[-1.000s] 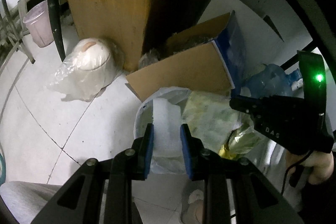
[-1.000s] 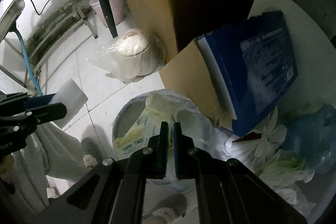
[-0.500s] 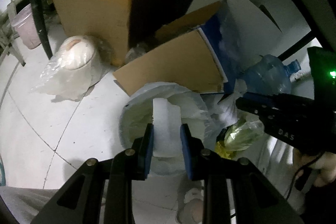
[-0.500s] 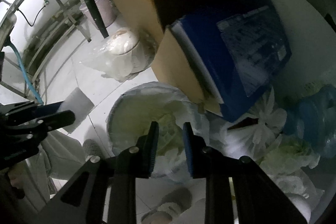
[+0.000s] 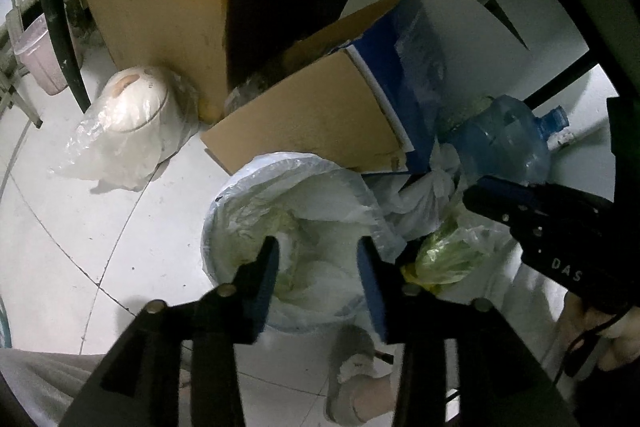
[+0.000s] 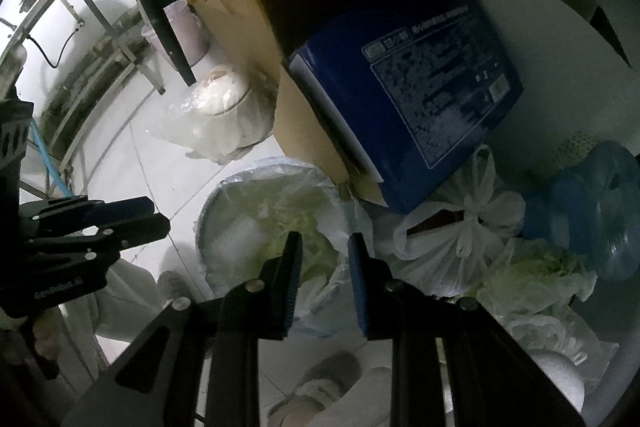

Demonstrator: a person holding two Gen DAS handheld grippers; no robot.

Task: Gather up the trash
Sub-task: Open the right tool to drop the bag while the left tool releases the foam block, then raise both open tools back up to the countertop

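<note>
Two grippers hang over the trash bin (image 5: 248, 187), and both have changed since half a second ago. On our left, the left gripper (image 5: 318, 271) then pinched a white foam block; now its jaws are spread wide with nothing between them, and a pale block (image 6: 240, 233) that looks like it lies inside the bin, on the left side of the liner as the right wrist view shows it. The right gripper (image 6: 323, 277), already parted half a second ago, now stands a little wider and also holds nothing. The bin sits on the white tiled floor (image 5: 80, 227), touching the brown cardboard box (image 5: 312, 119) with the blue printed side (image 6: 420, 79). Its clear liner (image 5: 344, 183) is folded over the rim, and inside we see crumpled white plastic and pale green wrapping (image 6: 308, 227). Moving right, tied white bags (image 6: 460, 223) and a bag of yellow-green waste (image 5: 444, 255) lie on the floor just beside the bin, with a blue water jug (image 5: 504, 143) further right. Far left, a white lidded pot in a clear bag (image 5: 128, 115) rests against the taller carton (image 5: 160, 11).
</note>
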